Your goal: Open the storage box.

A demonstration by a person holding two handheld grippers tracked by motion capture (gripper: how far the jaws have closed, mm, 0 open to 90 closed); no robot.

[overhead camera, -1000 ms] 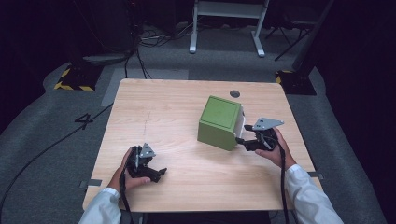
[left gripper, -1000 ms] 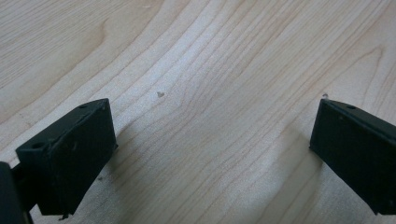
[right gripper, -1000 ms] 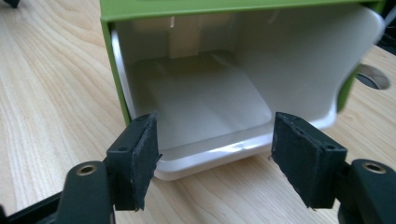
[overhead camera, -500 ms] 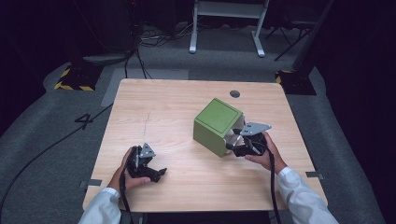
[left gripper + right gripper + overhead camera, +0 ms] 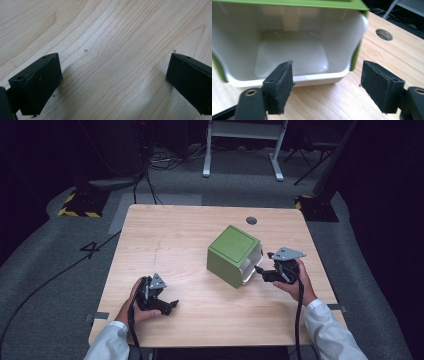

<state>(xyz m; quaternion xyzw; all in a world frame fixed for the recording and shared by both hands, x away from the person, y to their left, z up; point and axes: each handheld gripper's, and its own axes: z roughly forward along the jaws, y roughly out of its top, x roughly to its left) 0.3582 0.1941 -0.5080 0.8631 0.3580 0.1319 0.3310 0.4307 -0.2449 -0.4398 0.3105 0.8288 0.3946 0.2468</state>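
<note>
Since the earlier frames the green box (image 5: 234,255) has been tipped onto its side and turned, so that its white open mouth now faces the right gripper (image 5: 261,271); before, it stood with a green face up and the gripper pinched at its right edge. The right gripper's jaws have just been opening, and nothing lies between them now. In the right gripper view the two black pads (image 5: 282,85) stand spread apart just in front of the box's white lower rim (image 5: 294,80), clear of it, with bare wood between them.

Box position: on the wooden table (image 5: 165,235), right of its centre, lying on its side with one green wall uppermost. The round cable hole (image 5: 251,220) in the table lies beyond the box, near the far edge.

Right hand (image 5: 295,282): just right of the box, gripper pointing at the box's open mouth, its tips near the rim.

Left gripper (image 5: 167,306): well apart from the box, toward the near left part of the table, held low in the left hand (image 5: 135,302). In the left gripper view its pads (image 5: 40,82) are spread wide, over bare wood grain, with nothing held.
</note>
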